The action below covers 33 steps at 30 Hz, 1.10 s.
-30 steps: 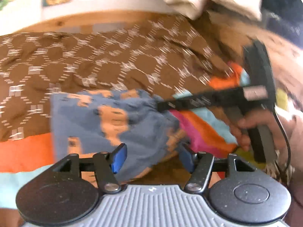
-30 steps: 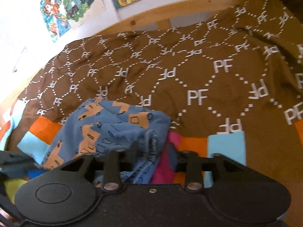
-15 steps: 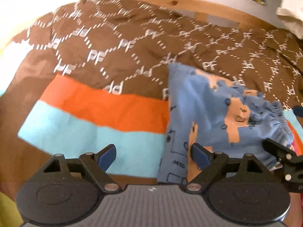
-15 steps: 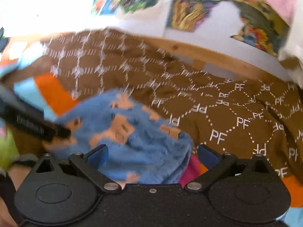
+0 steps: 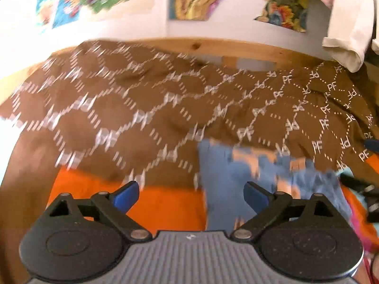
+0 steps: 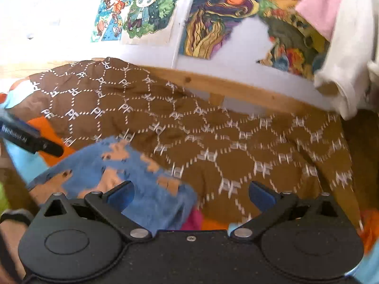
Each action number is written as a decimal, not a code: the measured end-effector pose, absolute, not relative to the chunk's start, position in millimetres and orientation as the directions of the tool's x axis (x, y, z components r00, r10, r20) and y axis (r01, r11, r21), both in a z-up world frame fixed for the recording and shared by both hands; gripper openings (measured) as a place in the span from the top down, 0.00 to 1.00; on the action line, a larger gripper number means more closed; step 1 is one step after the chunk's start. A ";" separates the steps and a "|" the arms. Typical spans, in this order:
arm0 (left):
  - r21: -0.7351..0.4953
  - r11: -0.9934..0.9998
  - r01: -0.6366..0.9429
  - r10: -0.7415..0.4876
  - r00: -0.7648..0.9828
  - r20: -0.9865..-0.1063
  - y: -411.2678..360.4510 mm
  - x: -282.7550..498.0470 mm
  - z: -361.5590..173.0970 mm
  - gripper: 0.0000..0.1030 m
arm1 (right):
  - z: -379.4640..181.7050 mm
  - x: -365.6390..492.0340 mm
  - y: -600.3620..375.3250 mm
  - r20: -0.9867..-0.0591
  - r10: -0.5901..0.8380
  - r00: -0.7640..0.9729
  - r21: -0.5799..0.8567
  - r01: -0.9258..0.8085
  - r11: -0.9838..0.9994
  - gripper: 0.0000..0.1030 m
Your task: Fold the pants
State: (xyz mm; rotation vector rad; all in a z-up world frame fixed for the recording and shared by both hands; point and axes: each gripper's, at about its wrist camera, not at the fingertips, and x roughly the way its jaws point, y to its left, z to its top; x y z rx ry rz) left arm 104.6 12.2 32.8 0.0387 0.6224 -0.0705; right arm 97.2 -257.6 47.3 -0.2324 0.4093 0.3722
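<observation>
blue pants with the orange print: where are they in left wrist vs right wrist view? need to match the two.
Left wrist: the blue pants with orange print lie lower centre-right on the brown patterned blanket, behind the open left gripper, blurred.
Right wrist: the pants lie lower left, partly behind the open right gripper.
Shared landmark: the wooden bed rail along the wall.

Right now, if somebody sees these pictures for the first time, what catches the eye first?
Probably the blue pants with orange prints, bunched on the brown "PF" bedspread in front of both open grippers. Then the colourful posters on the wall behind the bed.
</observation>
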 end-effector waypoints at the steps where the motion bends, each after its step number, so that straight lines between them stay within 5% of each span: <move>1: 0.026 0.994 0.110 -0.075 0.809 -0.582 4.4 116.7 33.2 0.05 | 43.2 108.7 -249.0 -0.439 0.307 0.844 -0.138 -0.401 0.906 0.01; 7: 0.257 0.951 0.171 0.030 0.776 -0.630 -32.8 167.9 -8.3 0.04 | 5.1 144.9 -225.3 -0.540 0.241 0.806 -0.205 -0.404 0.891 0.01; 18: -0.037 0.996 0.087 -0.089 0.743 -0.664 13.4 164.7 4.5 0.02 | 16.4 146.1 -291.9 -0.564 0.299 0.770 0.143 -0.265 0.954 0.01; 25: -0.054 0.997 0.046 -0.071 0.709 -0.702 22.0 173.4 -3.3 0.00 | 4.9 154.1 -287.2 -0.639 0.192 0.745 0.064 -0.197 0.978 0.01; 33: -0.096 0.995 0.010 -0.075 0.712 -0.698 25.0 159.3 5.3 0.00 | 25.8 135.5 -290.2 -0.606 0.234 0.760 0.065 -0.247 0.967 0.01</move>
